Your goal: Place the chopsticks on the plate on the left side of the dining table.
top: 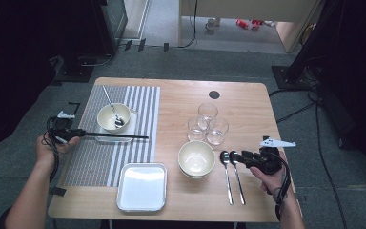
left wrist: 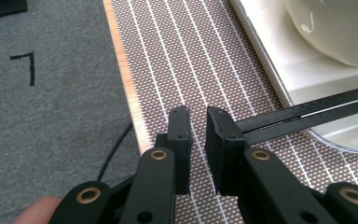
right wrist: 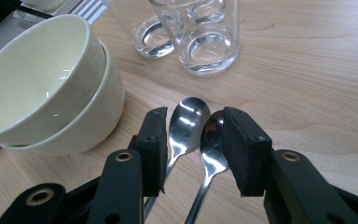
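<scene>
Two polished steel spoons lie side by side on the wooden table, just right of the stacked cream bowls. Right gripper hovers over both spoon necks, jaws parted, gripping nothing. Risk: closing here pinches both spoons, or skids one into the clear glasses. Left gripper, jaws slightly apart and empty, sits beside black chopsticks; a nudge could roll them.

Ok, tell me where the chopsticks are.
In the high view, the chopsticks lie on the left, across the near edge of a small tray holding a bowl.
</scene>
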